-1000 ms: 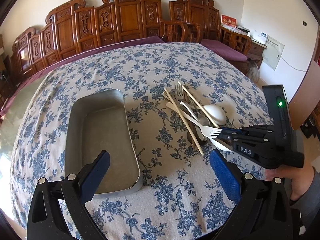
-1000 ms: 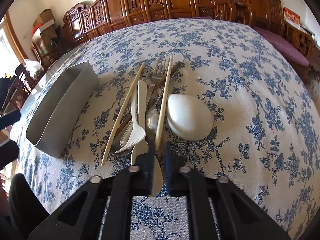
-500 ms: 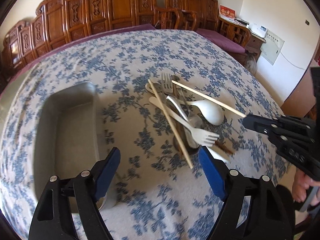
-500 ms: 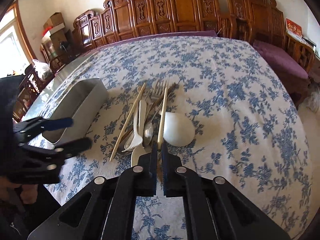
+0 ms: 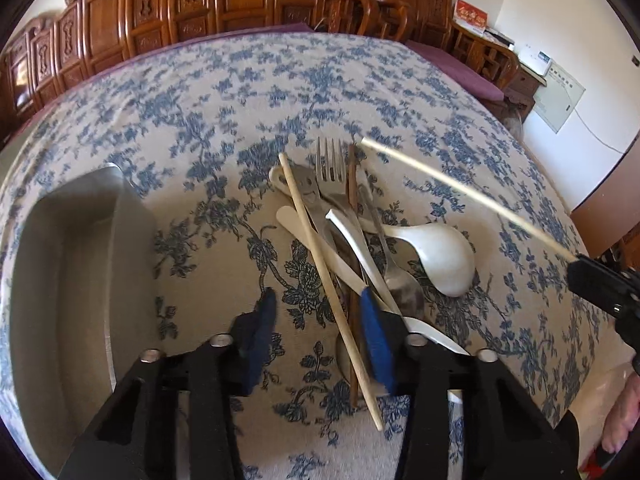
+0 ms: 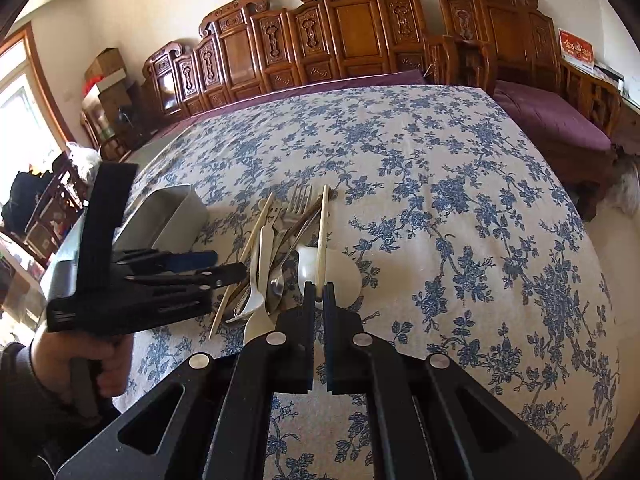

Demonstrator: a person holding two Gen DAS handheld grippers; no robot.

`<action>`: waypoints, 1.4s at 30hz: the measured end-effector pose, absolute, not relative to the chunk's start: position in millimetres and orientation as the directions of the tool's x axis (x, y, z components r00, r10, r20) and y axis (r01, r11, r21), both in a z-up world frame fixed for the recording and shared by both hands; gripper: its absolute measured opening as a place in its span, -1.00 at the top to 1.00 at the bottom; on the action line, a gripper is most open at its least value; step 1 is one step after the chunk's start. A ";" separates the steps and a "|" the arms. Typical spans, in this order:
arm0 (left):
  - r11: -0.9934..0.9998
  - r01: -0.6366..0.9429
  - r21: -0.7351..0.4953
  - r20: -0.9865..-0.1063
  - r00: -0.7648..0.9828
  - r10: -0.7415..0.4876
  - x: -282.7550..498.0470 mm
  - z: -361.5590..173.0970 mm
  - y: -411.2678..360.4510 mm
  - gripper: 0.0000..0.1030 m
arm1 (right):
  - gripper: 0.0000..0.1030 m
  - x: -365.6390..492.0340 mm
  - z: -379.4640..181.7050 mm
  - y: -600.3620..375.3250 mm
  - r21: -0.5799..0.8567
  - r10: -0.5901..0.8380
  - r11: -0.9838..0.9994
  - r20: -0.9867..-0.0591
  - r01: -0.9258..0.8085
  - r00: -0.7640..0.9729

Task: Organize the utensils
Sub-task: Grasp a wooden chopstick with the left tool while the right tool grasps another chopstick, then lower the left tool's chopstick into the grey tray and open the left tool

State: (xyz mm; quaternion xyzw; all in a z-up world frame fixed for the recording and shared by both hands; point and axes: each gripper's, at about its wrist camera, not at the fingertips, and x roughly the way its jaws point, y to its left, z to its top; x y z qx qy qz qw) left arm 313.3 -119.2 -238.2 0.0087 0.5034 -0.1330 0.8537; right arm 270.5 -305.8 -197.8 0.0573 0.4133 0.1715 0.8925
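Observation:
A pile of utensils (image 5: 344,240) lies on the floral tablecloth: a pale chopstick (image 5: 328,280), a metal fork (image 5: 330,172), white plastic spoons, a large white ladle spoon (image 5: 436,252) and a metal spoon. My right gripper (image 6: 318,296) is shut on a second pale chopstick (image 6: 322,236), held lifted above the pile; it also shows in the left wrist view (image 5: 468,196). My left gripper (image 5: 316,332) is open, low over the near end of the pile, its fingers on either side of the chopstick. A metal tray (image 5: 72,280) sits left of the pile.
Carved wooden chairs (image 6: 360,40) line the far side of the table. A purple cushioned bench (image 6: 552,116) stands at the right. The table's right edge (image 6: 580,200) drops off to the floor. Boxes and clutter (image 6: 104,80) stand at the far left.
My right gripper has lifted one chopstick up and off the pile. My left gripper has moved right from the tray, dropped over the pile's near end, and narrowed.

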 end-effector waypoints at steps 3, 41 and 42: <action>0.961 0.215 -0.176 -0.862 0.437 -0.256 318.1 -242.3 -116.5 0.45 | 0.91 268.8 -194.2 -305.9 0.229 0.344 0.938 -0.715 -0.261 0.608; 0.993 0.104 -0.064 -0.822 0.559 -0.112 268.5 -174.4 16.4 0.92 | 0.91 213.1 -124.9 -216.3 0.164 0.472 0.860 -0.615 -0.483 0.632; 0.993 0.098 -0.062 -0.825 0.555 -0.107 268.9 -177.4 19.2 0.92 | 0.91 211.7 -124.6 -214.1 0.163 0.474 0.858 -0.614 -0.487 0.631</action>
